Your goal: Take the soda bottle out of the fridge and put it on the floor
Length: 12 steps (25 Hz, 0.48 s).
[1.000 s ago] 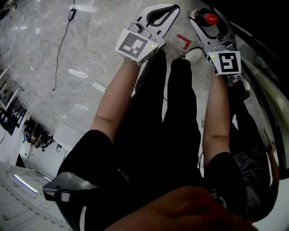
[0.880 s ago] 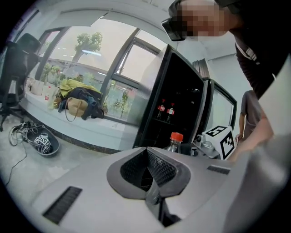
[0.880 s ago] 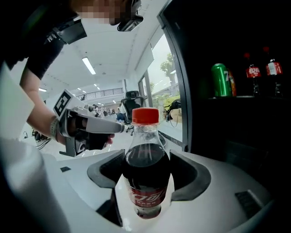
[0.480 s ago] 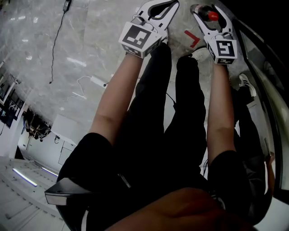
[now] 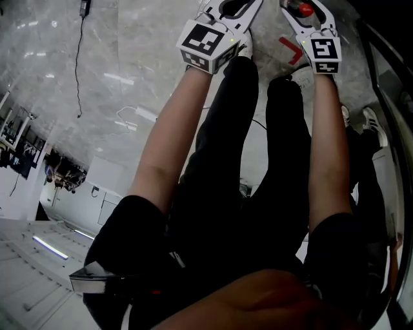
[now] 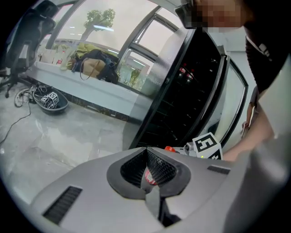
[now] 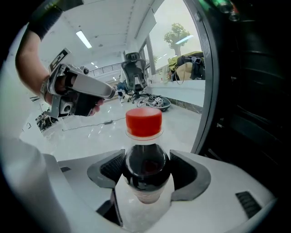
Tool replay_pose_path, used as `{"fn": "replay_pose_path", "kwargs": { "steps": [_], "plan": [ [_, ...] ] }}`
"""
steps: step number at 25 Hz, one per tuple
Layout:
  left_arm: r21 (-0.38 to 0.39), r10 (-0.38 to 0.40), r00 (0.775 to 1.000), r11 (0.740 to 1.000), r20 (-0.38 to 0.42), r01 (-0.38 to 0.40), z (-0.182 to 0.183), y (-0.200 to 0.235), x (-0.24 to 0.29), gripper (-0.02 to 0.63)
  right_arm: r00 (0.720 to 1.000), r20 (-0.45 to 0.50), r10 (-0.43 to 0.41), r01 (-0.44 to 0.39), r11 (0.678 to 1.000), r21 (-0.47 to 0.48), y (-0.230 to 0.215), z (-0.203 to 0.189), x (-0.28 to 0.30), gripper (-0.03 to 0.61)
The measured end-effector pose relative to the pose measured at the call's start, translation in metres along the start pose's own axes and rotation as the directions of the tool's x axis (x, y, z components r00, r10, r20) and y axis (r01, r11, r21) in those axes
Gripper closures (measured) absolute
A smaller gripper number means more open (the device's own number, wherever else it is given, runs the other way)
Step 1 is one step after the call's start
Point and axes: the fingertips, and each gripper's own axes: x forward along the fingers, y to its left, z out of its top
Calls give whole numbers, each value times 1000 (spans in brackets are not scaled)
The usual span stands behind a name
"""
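The soda bottle (image 7: 144, 150) has a red cap (image 7: 143, 122) and dark liquid, and it stands upright between the jaws of my right gripper (image 7: 144, 169), which is shut on its shoulder. In the head view that right gripper (image 5: 303, 11) is at the top edge with the red cap (image 5: 304, 9) showing, over the grey marble floor (image 5: 97, 77). My left gripper (image 5: 242, 6) is beside it to the left, shut with nothing held; its pads (image 6: 157, 166) meet at the tip. The open fridge (image 6: 182, 95) is dark, just right of both grippers.
The fridge door frame (image 7: 207, 77) rises close on the right. A red tape corner (image 5: 290, 48) marks the floor below the grippers. A black cable (image 5: 80, 58) and a white one (image 5: 132, 116) lie to the left. An office chair (image 7: 134, 68) stands further off.
Both grippers have moved toward the top edge of the head view, away from the body. The right one still holds the bottle; the left stays shut.
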Motion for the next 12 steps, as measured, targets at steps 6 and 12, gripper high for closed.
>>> {"fn": "replay_pose_path", "kwargs": {
  "steps": [6, 12],
  "plan": [
    [7, -3, 999, 1000, -34, 4, -41, 23, 16, 609, 999, -49, -5, 3, 999, -33, -6, -48, 53, 261],
    [-60, 31, 999, 998, 8, -30, -50, 46, 17, 609, 997, -73, -21, 16, 997, -79, -12, -77, 86, 261]
  ]
}}
